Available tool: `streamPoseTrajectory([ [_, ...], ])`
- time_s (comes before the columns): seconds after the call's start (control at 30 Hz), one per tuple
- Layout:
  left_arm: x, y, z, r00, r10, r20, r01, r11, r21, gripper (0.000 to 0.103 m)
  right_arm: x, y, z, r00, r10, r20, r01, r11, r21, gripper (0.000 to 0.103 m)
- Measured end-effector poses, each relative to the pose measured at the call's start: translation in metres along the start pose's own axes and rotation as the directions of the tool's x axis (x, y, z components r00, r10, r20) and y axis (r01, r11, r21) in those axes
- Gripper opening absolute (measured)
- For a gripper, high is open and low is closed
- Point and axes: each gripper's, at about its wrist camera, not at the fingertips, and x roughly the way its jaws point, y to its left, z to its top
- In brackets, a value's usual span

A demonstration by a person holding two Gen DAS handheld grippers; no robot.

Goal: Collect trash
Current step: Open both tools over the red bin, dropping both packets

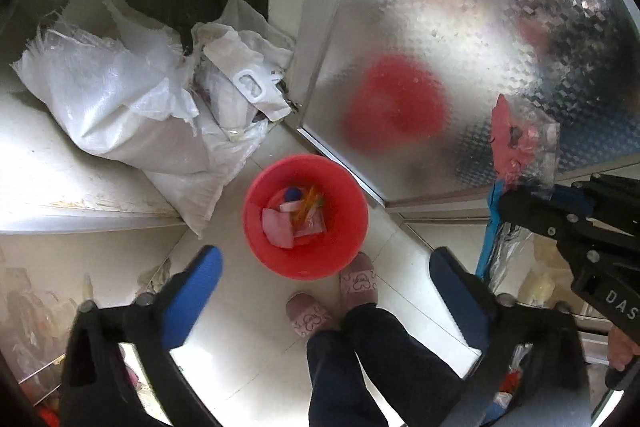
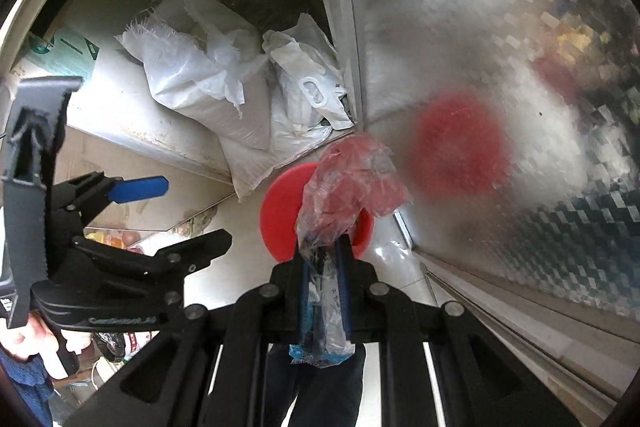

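Round red plastic bucket [image 1: 306, 217]; crinkled clear wrapper [image 2: 344, 195] pinched in right jaws.

The red bucket [image 1: 306, 217] is open from above, hemmed by sacks [image 1: 132, 99] and metal door [image 1: 460, 27].

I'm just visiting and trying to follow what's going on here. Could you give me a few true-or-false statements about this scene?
1. The red bucket already has wrappers in it. True.
2. The right gripper is empty. False: it is shut on a crumpled plastic wrapper.
3. The left gripper stands wide open, holding nothing. True.
4. The bucket rests on a table. False: it stands on the tiled floor, near the person's pink slippers.
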Motion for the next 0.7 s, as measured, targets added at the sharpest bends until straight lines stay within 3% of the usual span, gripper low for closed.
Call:
streamPoseTrajectory([
  [0.1, -0.003, 0.007, -0.002, 0.998, -0.062, 0.006, 0.063, 0.997, -0.044, 0.103, 0.004, 0.001, 0.001, 1.0, 0.004, -0.001, -0.004, 1.0, -0.008, 0.012],
  [0.3, -0.007, 0.011, -0.013, 1.0, 0.03, -0.002, -0.03, 0.999, -0.027, 0.103, 0.015, 0.007, 0.002, 1.0, 0.029, -0.006, -0.029, 0.998, -0.054, 0.012],
  [0.7, -0.005, 0.043, -0.037, 0.994, 0.109, -0.019, -0.11, 0.99, -0.09, 0.103, 0.055, 0.031, 0.008, 0.998, 0.062, -0.006, -0.063, 0.985, -0.164, 0.012],
])
